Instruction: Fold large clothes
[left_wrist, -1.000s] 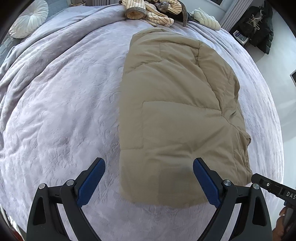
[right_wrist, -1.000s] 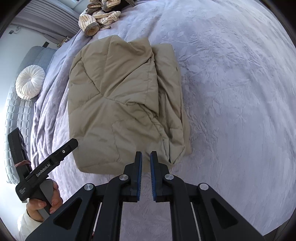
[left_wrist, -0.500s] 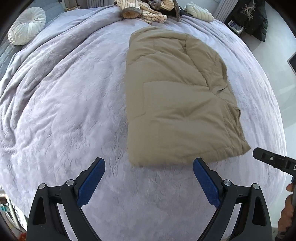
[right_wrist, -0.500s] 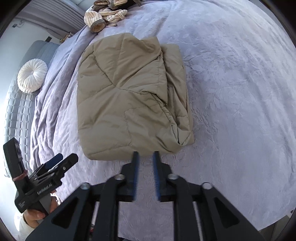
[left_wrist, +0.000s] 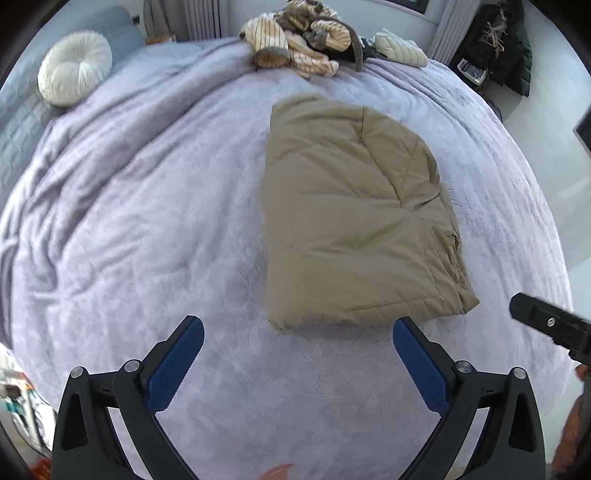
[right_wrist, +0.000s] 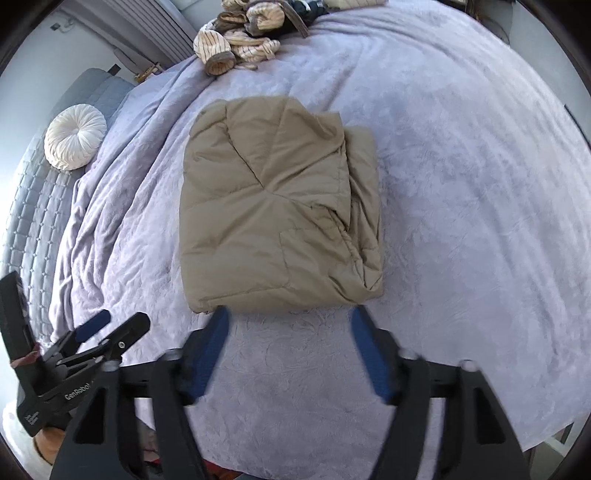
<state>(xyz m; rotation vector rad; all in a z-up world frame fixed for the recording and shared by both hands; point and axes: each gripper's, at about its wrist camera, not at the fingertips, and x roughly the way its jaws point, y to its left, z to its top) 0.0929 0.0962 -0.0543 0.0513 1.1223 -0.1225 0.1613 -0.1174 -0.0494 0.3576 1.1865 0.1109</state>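
Observation:
A tan padded jacket (left_wrist: 358, 218) lies folded into a rectangle on the lilac bedspread (left_wrist: 147, 221); it also shows in the right wrist view (right_wrist: 277, 210). My left gripper (left_wrist: 295, 325) is open and empty, held back from the jacket's near edge. My right gripper (right_wrist: 290, 314) is open and empty, its blurred fingertips just short of the jacket's near edge. The left gripper also appears at the lower left of the right wrist view (right_wrist: 107, 328). The right tool's body shows at the right edge of the left wrist view (left_wrist: 546, 325).
A pile of striped clothes (left_wrist: 299, 44) lies at the far side of the bed, also in the right wrist view (right_wrist: 240, 40). A round white cushion (left_wrist: 74, 72) sits at the far left. Dark coats (left_wrist: 506, 44) hang at the far right.
Both grippers have pulled back from the jacket toward the bed's near edge. My right gripper has gone from shut to open. The jacket has stayed folded in place.

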